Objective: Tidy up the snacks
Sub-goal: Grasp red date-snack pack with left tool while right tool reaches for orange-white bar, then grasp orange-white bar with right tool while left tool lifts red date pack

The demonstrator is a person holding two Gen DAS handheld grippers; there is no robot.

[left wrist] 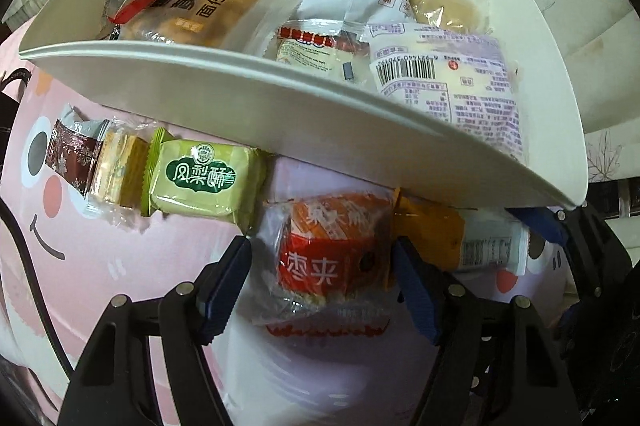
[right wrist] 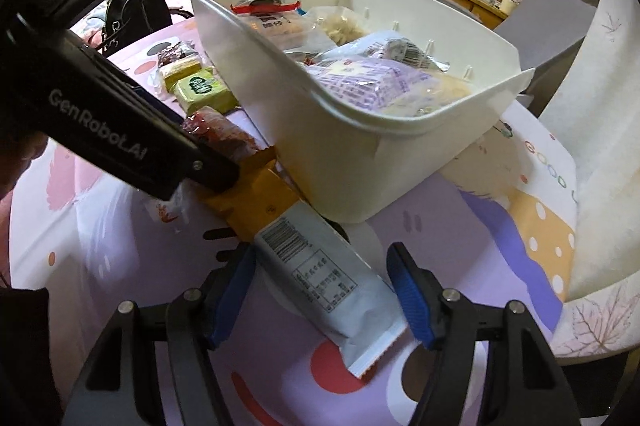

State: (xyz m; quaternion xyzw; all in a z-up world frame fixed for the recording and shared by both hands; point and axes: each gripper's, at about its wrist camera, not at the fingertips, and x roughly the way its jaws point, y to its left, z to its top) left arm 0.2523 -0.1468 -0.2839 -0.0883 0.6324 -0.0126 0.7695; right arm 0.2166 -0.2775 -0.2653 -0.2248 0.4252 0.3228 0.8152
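Both pairs of jaws stand open: the left gripper straddles a red-and-orange snack packet on the pink patterned tablecloth, pads apparently just clear of its clear wrapper, though blur makes that uncertain. The right gripper brackets a grey-white wrapped bar lying beside the white bin without touching it. Only the left wrist view shows the green pastry packet and the brown one beside it in full; only the right shows the left gripper's black body over the red snack.
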